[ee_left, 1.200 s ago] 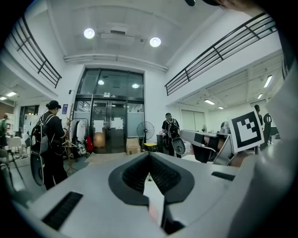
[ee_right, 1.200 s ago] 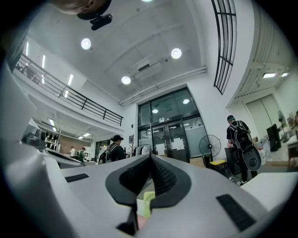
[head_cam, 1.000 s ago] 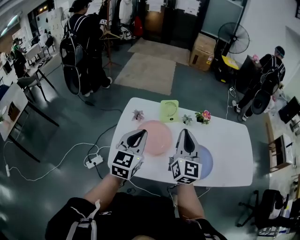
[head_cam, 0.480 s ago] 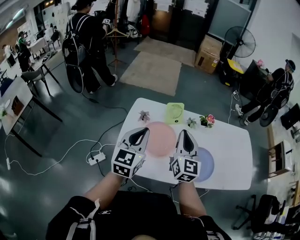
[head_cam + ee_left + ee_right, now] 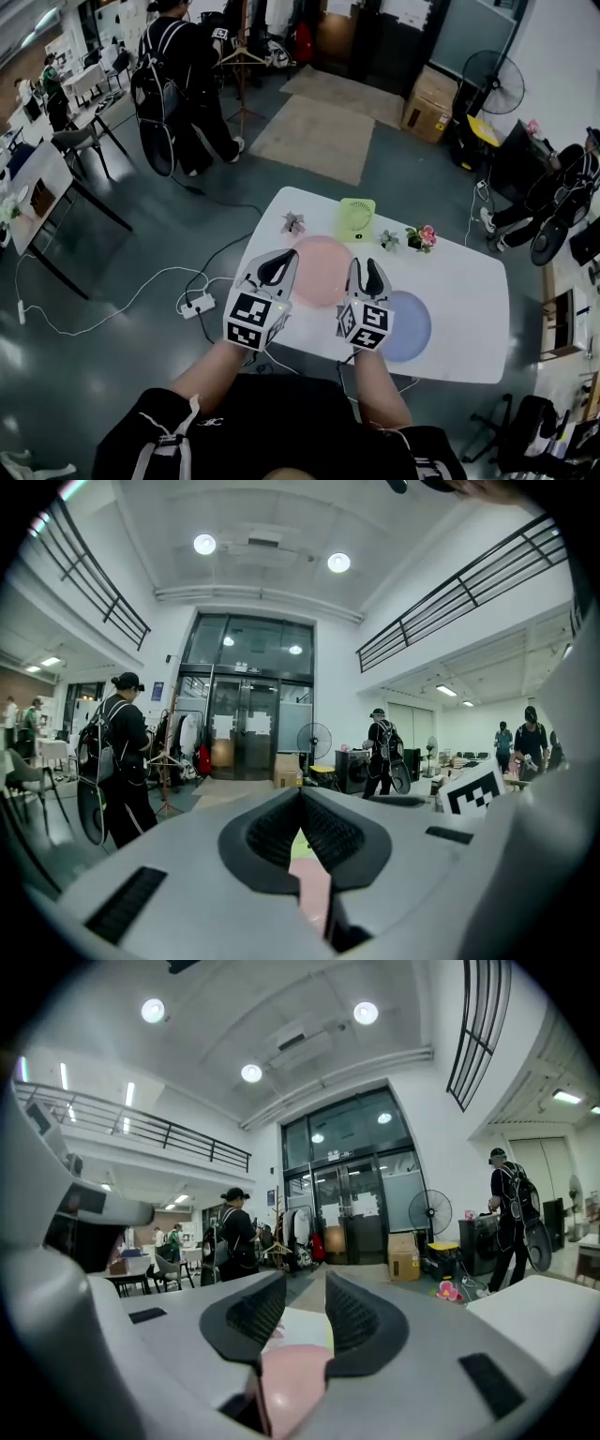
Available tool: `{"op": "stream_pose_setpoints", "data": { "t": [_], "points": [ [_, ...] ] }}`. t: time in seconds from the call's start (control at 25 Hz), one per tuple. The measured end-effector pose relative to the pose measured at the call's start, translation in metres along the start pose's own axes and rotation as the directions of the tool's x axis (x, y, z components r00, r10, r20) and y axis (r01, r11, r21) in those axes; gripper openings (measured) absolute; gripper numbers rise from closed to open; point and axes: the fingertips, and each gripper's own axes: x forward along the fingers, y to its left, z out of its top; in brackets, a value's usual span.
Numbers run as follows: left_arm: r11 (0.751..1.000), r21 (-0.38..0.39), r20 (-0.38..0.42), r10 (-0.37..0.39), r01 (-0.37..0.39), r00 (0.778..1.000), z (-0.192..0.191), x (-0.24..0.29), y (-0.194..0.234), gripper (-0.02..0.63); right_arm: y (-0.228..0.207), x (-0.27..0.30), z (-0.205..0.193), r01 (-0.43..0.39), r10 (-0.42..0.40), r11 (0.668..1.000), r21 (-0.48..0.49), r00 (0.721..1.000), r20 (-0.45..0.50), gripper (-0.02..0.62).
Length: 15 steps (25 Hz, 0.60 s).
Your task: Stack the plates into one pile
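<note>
The pink plate [image 5: 319,272] and blue plate [image 5: 410,326] lie side by side on the white table [image 5: 469,281], not piled yet; the right gripper [image 5: 367,270] has just opened its jaws part way, nothing gripped, maybe ready to grab one; the left gripper [image 5: 277,267] has its jaws closed, empty.

Heads up: the left gripper [image 5: 278,264] covers the pink plate's [image 5: 322,270] near-left rim, the right gripper [image 5: 367,271] hides the blue plate's [image 5: 411,326] left edge, both gripper views catch just a pink sliver, and the tiny ornaments [image 5: 293,223] are too small to identify.
</note>
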Motion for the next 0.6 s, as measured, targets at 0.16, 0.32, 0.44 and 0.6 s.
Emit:
{"op": "stream_pose_setpoints", "data": {
  "t": [0.16, 0.32, 0.44, 0.6],
  "points": [
    [1.000, -0.015, -0.017, 0.014, -0.014, 1.000, -0.008, -0.004, 0.002, 0.012, -0.015, 0.006, -0.045, 0.055, -0.052, 0.998, 0.031, 0.994, -0.097, 0.130],
    [1.000, -0.024, -0.035, 0.019, -0.020, 0.999, -0.016, -0.009, 0.003, 0.012, -0.026, 0.006, -0.095, 0.101, -0.084, 0.992, 0.069, 0.972, -0.217, 0.130],
    [0.999, -0.028, -0.047, 0.023, -0.024, 0.999, -0.023, -0.011, 0.004, 0.012, -0.034, 0.005, -0.135, 0.136, -0.100, 0.986, 0.098, 0.946, -0.308, 0.130],
    [0.999, -0.038, -0.063, 0.033, -0.036, 0.997, -0.031, -0.017, 0.007, 0.012, -0.036, 0.000, -0.181, 0.180, -0.096, 0.970, 0.166, 0.903, -0.418, 0.132]
  ]
}}
